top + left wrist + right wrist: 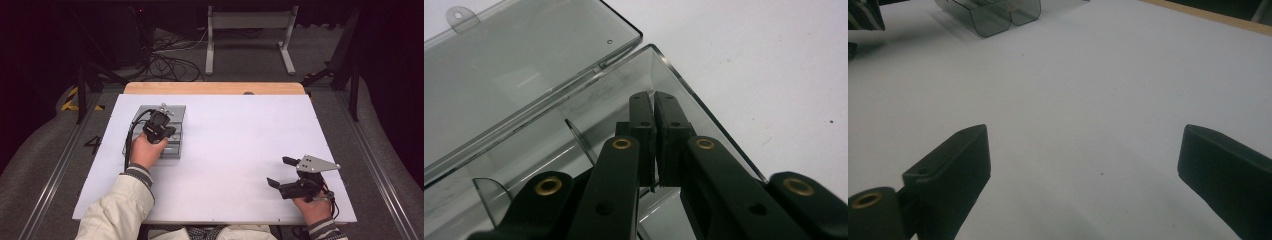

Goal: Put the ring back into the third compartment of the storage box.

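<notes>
A clear smoky plastic box lies at the left of the white table top, its hinged lid folded open flat. Thin dividers split its inside into compartments. My left gripper points down into the box near its right wall. In the left gripper view the left gripper has its jaws pressed together, and I see nothing between them. My right gripper rests near the front right of the table, open and empty. From the right gripper the box shows far off.
The white table sheet has a wooden strip along its far edge. Beyond it stand a grey metal frame and loose cables on the floor. A sleeve comes in at the bottom left.
</notes>
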Tool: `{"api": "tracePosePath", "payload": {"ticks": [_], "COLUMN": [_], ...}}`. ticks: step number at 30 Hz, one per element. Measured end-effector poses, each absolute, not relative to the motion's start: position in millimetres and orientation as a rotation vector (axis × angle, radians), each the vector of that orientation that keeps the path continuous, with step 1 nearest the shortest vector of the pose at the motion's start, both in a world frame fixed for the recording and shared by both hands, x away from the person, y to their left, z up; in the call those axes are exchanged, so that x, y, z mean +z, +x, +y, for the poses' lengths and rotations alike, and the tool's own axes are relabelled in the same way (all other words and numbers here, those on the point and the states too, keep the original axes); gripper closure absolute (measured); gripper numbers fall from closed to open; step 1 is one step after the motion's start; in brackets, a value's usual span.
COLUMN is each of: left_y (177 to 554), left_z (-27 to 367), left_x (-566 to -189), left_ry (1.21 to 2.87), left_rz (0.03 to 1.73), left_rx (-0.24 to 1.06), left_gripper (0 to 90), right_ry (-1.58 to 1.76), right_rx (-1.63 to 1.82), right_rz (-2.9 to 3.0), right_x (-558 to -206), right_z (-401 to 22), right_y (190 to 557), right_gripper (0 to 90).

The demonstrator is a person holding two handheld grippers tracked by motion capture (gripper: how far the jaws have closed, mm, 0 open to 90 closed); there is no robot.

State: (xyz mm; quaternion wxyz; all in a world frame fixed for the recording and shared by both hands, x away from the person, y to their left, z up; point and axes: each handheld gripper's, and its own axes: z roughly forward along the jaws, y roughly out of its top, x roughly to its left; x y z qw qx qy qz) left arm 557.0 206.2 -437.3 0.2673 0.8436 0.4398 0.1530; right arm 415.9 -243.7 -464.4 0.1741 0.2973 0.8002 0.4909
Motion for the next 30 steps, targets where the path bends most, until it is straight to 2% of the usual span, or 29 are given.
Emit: {"api": "tracePosePath", "payload": {"ticks": [21, 28, 30], "left_y": [562.3, 563.6, 563.0], "left_z": [200.5, 200.2, 200.3], "left_x": [-445.4, -445.7, -444.5], "left_ry": [2.322, 2.310, 2.291], "left_rz": [1.195, 1.211, 1.221], "left_rx": [0.407, 0.481, 0.518], "left_gripper": [87.6, 86.3, 81.6], "right_ry": [0.839, 0.835, 0.832], "right_rx": [1.396, 1.395, 1.399], "right_rz": [2.271, 2.275, 2.276], "right_x": [-464.4, -464.2, -464.3], "right_z": [-243.6, -243.7, -243.5], "right_y": [415.5, 415.2, 415.2], "right_gripper": [7.0, 7.0, 7.0]}}
